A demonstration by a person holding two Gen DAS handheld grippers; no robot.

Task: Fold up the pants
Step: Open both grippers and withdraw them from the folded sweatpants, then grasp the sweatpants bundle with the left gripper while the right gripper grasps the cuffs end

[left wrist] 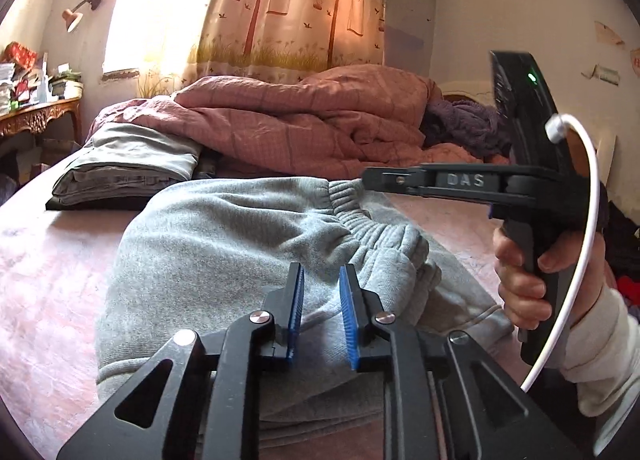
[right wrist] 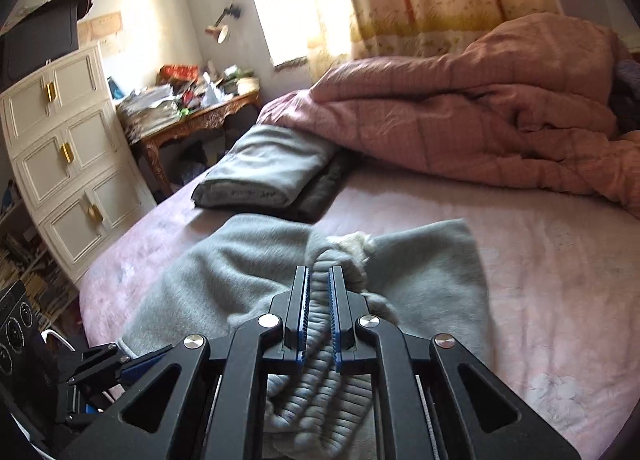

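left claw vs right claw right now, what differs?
The left claw stands slightly open with nothing between its pads, above the grey sweatpants. The right claw is shut on the sweatpants' ribbed waistband. Both have black fingers with blue pads and point down at the bed.

Grey fleece sweatpants [left wrist: 224, 236] lie partly folded & rumpled on pink bed sheet [left wrist: 44, 280]; ribbed elastic waistband [right wrist: 320, 340] bunched up, w/ white lining showing.
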